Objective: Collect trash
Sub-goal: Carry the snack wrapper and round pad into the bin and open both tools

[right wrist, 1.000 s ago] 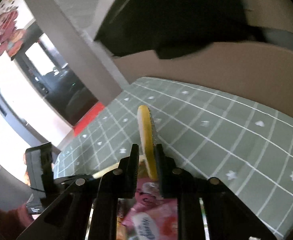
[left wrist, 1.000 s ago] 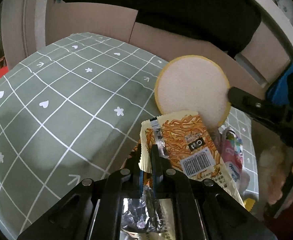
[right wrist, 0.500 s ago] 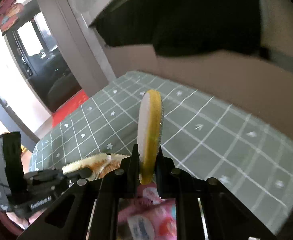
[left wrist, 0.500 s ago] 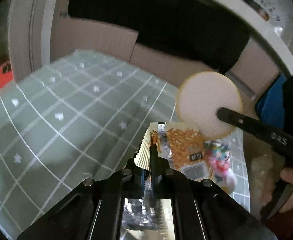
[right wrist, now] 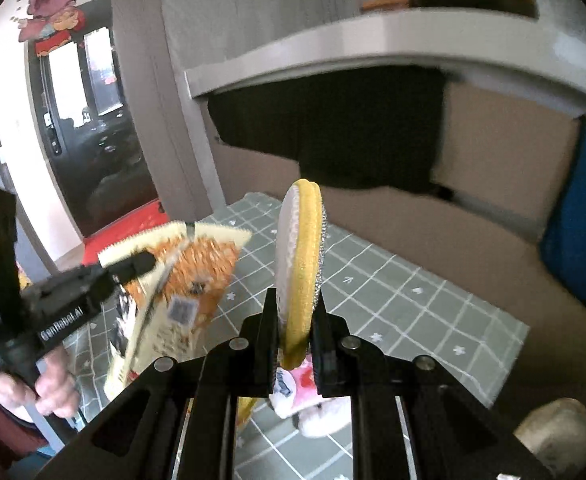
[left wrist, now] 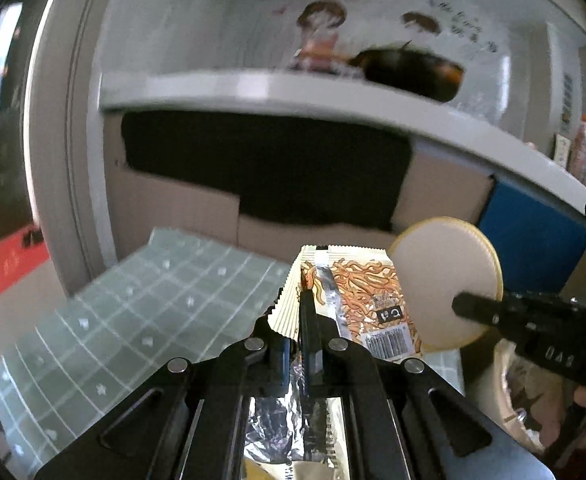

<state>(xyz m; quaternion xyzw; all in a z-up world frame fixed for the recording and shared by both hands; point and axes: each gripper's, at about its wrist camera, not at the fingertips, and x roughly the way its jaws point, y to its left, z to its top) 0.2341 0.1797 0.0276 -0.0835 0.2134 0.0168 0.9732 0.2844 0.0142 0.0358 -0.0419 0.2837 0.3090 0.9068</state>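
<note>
Left gripper point(left wrist: 307, 312) clamps noodle wrapper point(left wrist: 357, 296) with barcode; right gripper point(right wrist: 295, 320) pinches round sponge point(right wrist: 299, 248); "GenRobot.AI" printed on left gripper body

A bench point(right wrist: 393, 292) under a green cloth point(left wrist: 133, 304) with a white grid, stars and arrows — a pink wrapper point(right wrist: 313, 396) lies on it, just below the right gripper, half hidden.

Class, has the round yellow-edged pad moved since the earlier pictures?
Yes. The round pad has risen off the green checked tablecloth, now seen against the cardboard box behind.
</note>
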